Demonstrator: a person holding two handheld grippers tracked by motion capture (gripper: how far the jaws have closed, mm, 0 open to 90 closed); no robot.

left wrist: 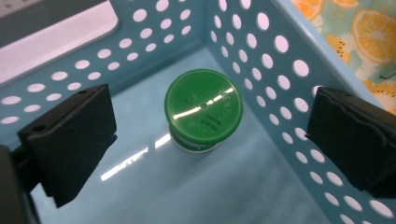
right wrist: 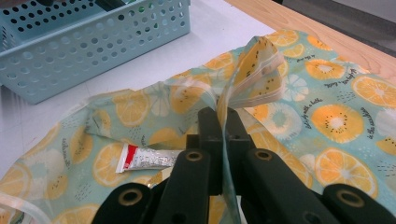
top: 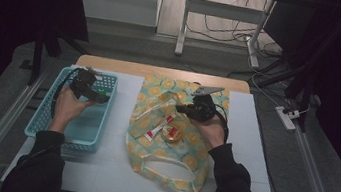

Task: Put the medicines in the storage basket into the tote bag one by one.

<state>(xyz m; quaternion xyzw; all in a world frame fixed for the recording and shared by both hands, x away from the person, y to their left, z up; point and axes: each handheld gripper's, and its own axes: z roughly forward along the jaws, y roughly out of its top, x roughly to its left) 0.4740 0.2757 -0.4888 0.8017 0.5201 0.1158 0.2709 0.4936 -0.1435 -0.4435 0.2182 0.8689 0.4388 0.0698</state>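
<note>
Upright green-capped bottle [left wrist: 203, 108] on the floor of the blue perforated basket [top: 108, 92], straight ahead between the spread jaws of the left gripper [left wrist: 205, 140], long axis vertical; right gripper [right wrist: 223, 128] pinching a fold of the citrus-print bag [right wrist: 336, 112].

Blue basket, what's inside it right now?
A green-lidded jar stands upright on the basket floor near a corner, between the open left tool jaws, untouched. The hand and tool hide part of the floor in the high view, so more could lie there.
</note>
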